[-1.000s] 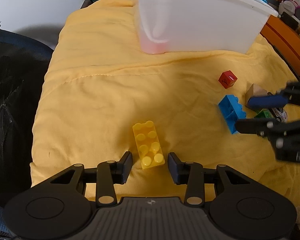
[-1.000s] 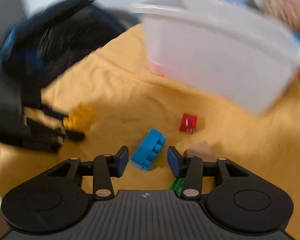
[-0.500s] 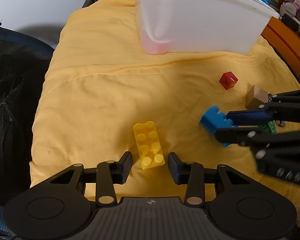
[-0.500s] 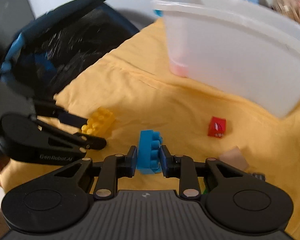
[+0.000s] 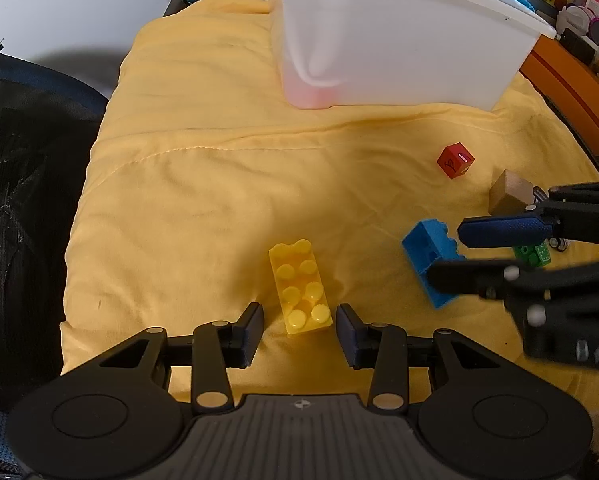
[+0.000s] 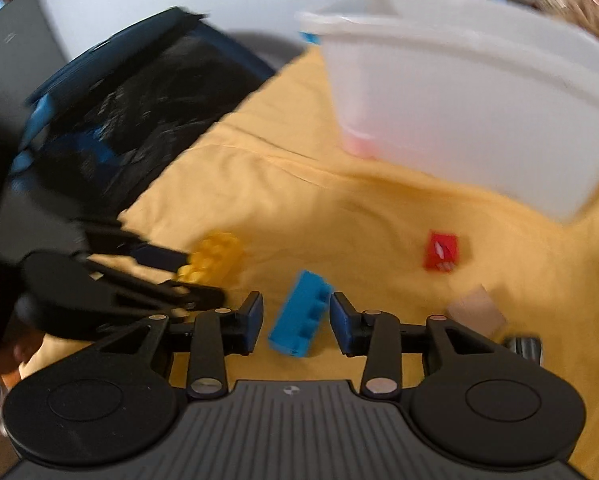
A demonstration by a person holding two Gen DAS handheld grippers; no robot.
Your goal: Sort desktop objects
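Note:
A yellow brick lies on the yellow cloth, its near end between the open jaws of my left gripper, untouched. It also shows in the right wrist view. A blue brick lies tilted between the open jaws of my right gripper, not gripped. In the left wrist view the blue brick sits between the right gripper's fingers. A large white bin stands at the back.
A red cube, a wooden block and a small green piece lie on the cloth at the right. A black mesh chair is at the left. An orange box and clutter stand at the far right.
My right gripper was shut on the blue brick half a second ago; now its jaws are open and the brick lies loose between them. My left gripper has not moved.

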